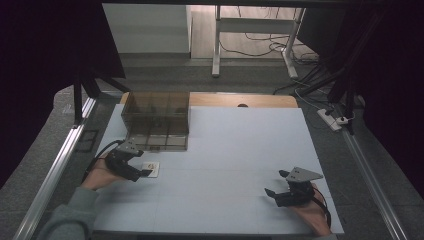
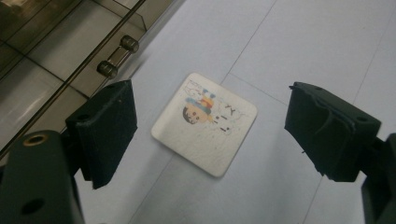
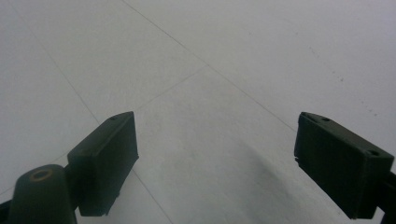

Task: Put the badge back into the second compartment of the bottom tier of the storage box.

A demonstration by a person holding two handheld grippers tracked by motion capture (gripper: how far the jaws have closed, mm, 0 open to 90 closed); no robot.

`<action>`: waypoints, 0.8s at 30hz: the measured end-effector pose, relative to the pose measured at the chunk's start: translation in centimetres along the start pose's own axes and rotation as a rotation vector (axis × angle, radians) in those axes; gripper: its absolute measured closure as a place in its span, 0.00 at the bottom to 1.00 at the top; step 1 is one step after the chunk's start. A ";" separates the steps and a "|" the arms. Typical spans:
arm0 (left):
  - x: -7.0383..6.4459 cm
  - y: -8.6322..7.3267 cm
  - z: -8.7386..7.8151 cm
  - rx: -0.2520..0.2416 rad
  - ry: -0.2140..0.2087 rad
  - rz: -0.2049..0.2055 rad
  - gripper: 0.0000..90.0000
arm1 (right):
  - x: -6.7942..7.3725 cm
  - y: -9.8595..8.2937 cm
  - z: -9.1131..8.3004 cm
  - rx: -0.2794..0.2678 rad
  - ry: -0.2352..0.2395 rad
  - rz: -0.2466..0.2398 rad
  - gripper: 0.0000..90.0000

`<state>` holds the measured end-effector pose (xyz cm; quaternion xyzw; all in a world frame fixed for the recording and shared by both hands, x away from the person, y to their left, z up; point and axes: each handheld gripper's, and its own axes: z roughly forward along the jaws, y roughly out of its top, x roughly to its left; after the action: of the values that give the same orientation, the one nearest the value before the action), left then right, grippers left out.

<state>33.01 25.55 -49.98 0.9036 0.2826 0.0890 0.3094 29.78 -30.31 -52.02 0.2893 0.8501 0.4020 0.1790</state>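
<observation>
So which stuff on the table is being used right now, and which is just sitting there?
In use:
- left gripper, open, over the card
- picture card, flat on the table, between the jaws, not held

Just there:
- right gripper, open over bare table
- clear box with compartments, behind the card

Sq. cartoon coaster (image 2: pixel 204 123) flat on table

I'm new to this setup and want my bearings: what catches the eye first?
A white square coaster with a cartoon print lies flat on the table, framed by the open left claw. Behind it stands a tinted clear box. The right claw hangs open at the near right.
</observation>
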 end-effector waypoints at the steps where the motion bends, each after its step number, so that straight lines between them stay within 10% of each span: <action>1: 0.1 0.0 0.1 0.001 -0.004 0.004 0.19 | 0.0 0.0 0.0 0.000 0.000 0.000 0.15; 24: 0.9 0.9 2.9 0.100 -0.086 0.069 0.18 | 0.1 -0.1 0.2 0.023 0.010 -0.005 0.15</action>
<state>35.10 23.98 -51.74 0.9302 0.2417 0.0464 0.2723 29.80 -30.18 -52.21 0.2871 0.8564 0.3930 0.1723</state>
